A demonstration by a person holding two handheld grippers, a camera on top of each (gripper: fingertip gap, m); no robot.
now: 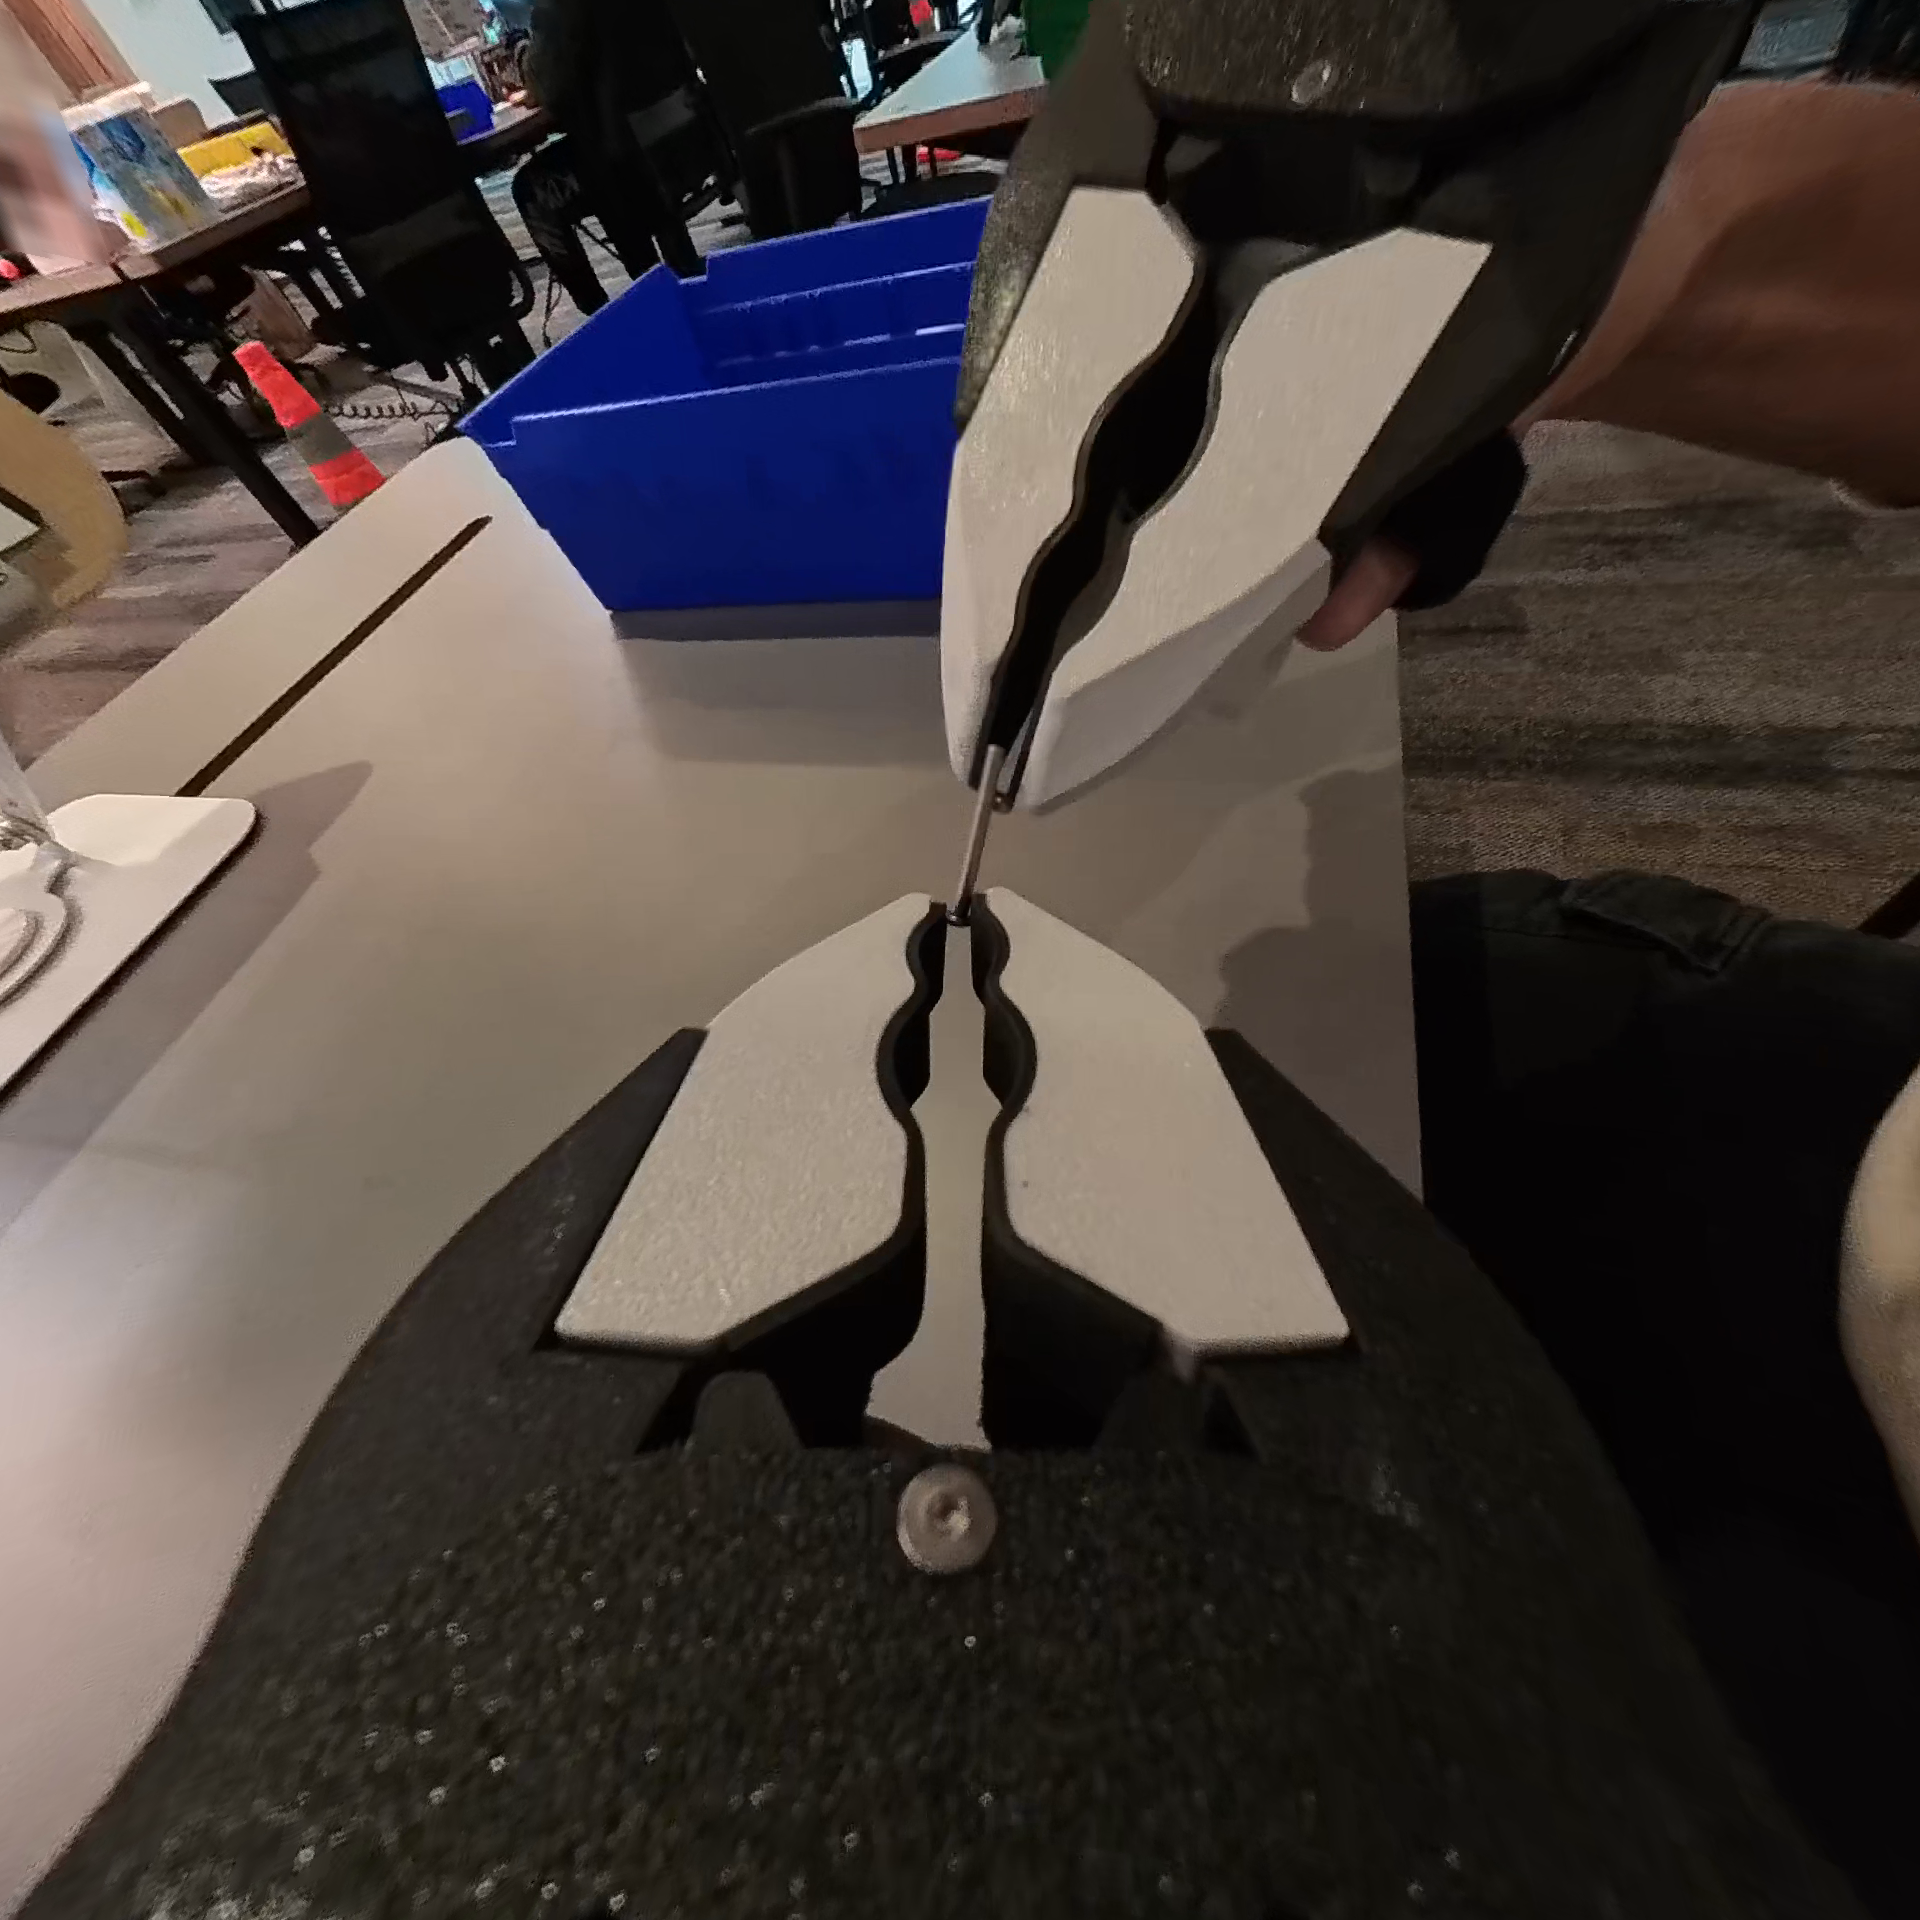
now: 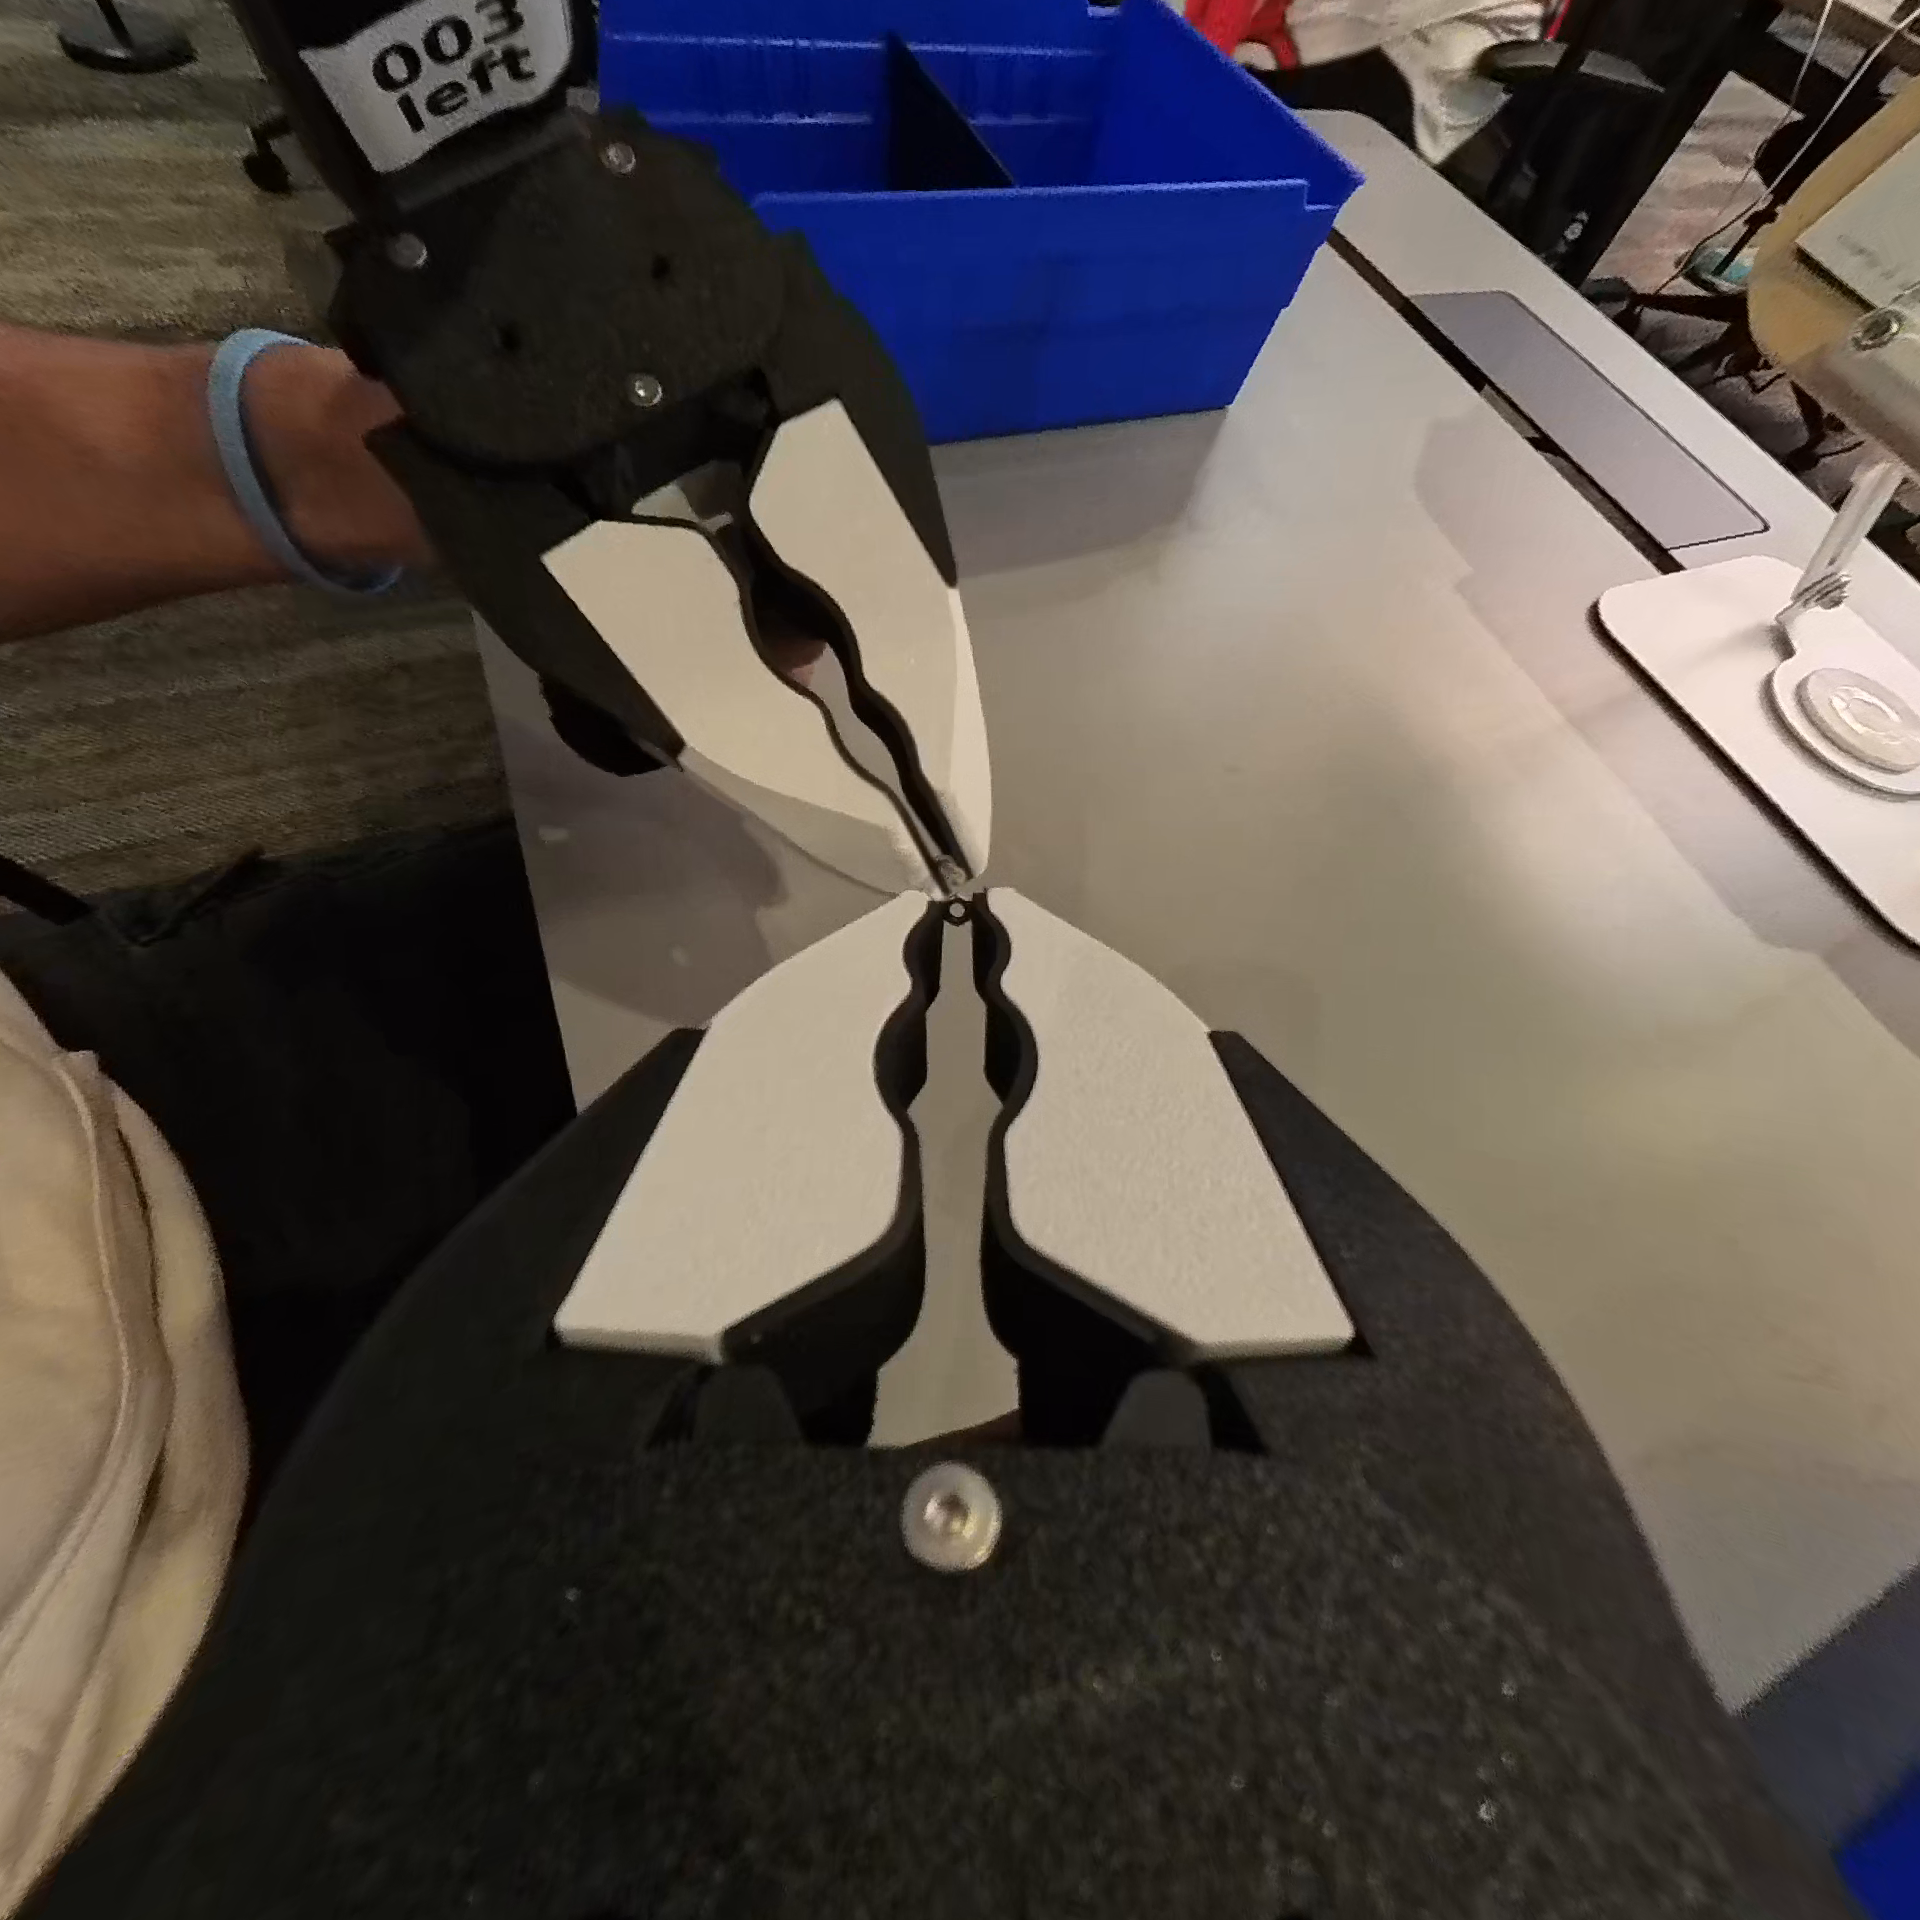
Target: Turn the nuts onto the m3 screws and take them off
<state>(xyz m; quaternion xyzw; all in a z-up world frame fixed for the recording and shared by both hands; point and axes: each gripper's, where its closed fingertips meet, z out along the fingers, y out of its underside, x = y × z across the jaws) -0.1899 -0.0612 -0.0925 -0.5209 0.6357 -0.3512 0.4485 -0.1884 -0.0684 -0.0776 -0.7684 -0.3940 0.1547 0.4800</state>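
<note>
both grippers meet tip to tip above the near part of the grey table (image 1: 520,935). left gripper (image 1: 961,914), seen closest in its own wrist view, has its white fingers (image 1: 790,1122) pressed almost together, and a small dark nut (image 1: 961,916) is pinched at the very tips. right gripper (image 1: 1000,781) comes down from above in that view and its fingers pinch the upper end of a thin metal m3 screw (image 1: 979,847), with the shaft slanting down so that its lower end reaches the nut. how far the screw sits inside the nut, i cannot tell. in the right wrist view the two pairs of tips touch almost at one point, where the right gripper (image 2: 958,909) holds a small dark piece and the left gripper (image 2: 948,868) is closed just above it; the parts are too small there to separate. a hand (image 2: 208,468) with a light blue wristband (image 2: 244,457) holds the left gripper. farther back on the table stands a blue plastic bin (image 2: 1039,260) with a dark divider inside. beside it lies a white flat base (image 2: 1745,686) with a metal stand on it.
</note>
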